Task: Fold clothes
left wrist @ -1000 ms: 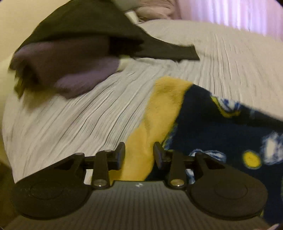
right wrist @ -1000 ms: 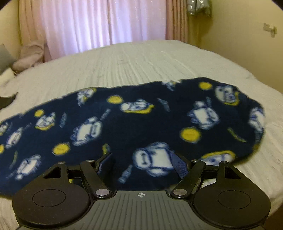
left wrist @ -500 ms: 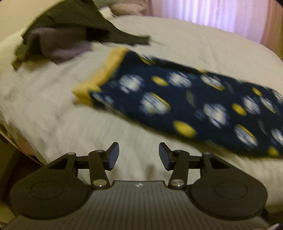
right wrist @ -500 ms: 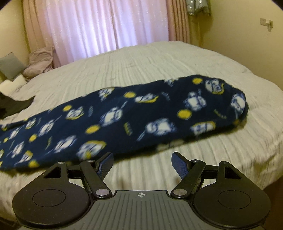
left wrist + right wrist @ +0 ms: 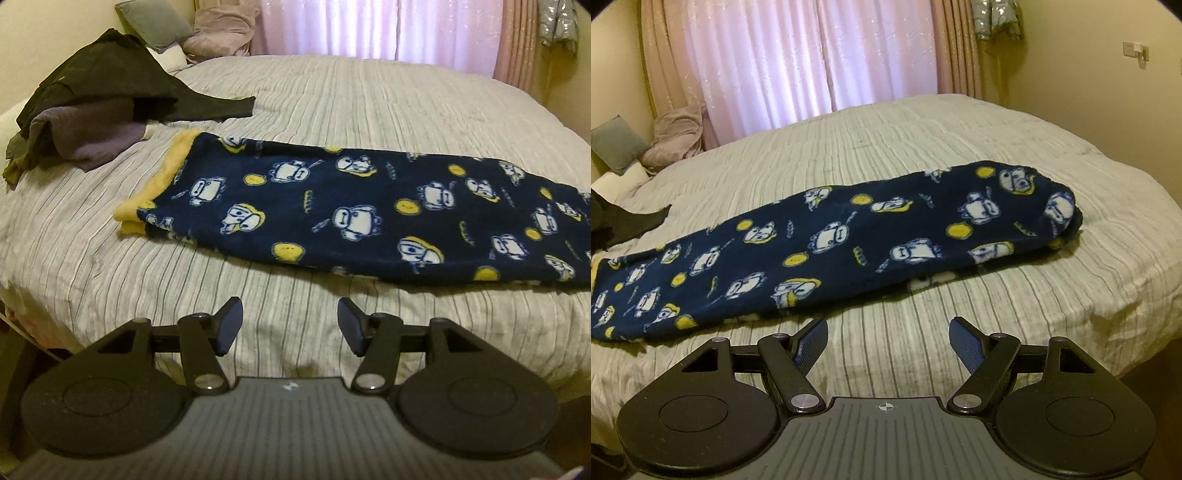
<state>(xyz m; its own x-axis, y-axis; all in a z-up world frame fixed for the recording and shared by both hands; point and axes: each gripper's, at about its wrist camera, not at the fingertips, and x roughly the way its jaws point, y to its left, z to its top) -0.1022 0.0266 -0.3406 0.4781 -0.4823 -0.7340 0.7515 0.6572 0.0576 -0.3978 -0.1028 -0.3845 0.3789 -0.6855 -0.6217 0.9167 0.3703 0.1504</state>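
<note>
So a second ago I had both sets of fingers right down on the navy cartoon-print fleece [image 5: 369,218], left ones at the yellow cuff end, right ones over the middle of the print. Now both have let go and backed off toward the near edge of the bed [image 5: 332,92]. The left gripper [image 5: 290,325] hangs over bare striped bedspread just in front of the fleece, fingers wide apart, nothing between them. Same story for the right gripper [image 5: 888,341], fingers spread and empty, fleece just beyond the tips

The fleece itself now lies flat as one long narrow strip across the bed, the yellow cuff [image 5: 170,173] at the end nearest the dark clothes pile [image 5: 92,110], the far end rounded over on itself [image 5: 1060,218]. I can see a second layer peeking out along the near edge in the right wrist view, so to me it reads as doubled lengthwise and then released

My guess on what that means: the lengthwise fold is sitting and holding on its own, no spring-back. It's still way too long to call a tidy bundle, so I'd expect end-to-end folds to follow, but that's just my read. The pile beside the cuff end looks unfolded too, a dark garment draped over something purple-grey
</note>
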